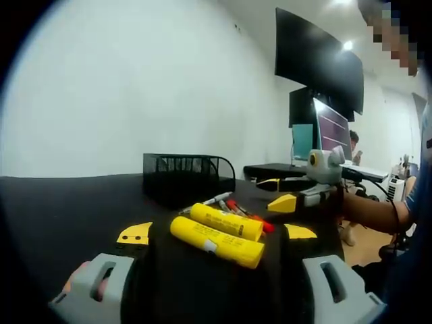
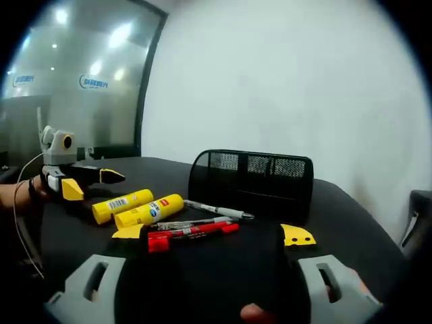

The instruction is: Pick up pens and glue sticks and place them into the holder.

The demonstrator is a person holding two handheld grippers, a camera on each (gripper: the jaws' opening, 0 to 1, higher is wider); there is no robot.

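Observation:
Two yellow glue sticks lie side by side on the black table just ahead of my left gripper, which is open and empty. Behind them lie a red pen and a silver pen, in front of the black mesh holder. My right gripper comes in from the right, open. In the right gripper view, my right gripper is open just short of the red pen, with the silver pen, glue sticks and holder beyond. My left gripper is open at left.
The black table runs wide to the left. Beyond its far right edge stand a desk with monitors and a seated person. A white wall is behind the holder, and a glass partition is at the left of the right gripper view.

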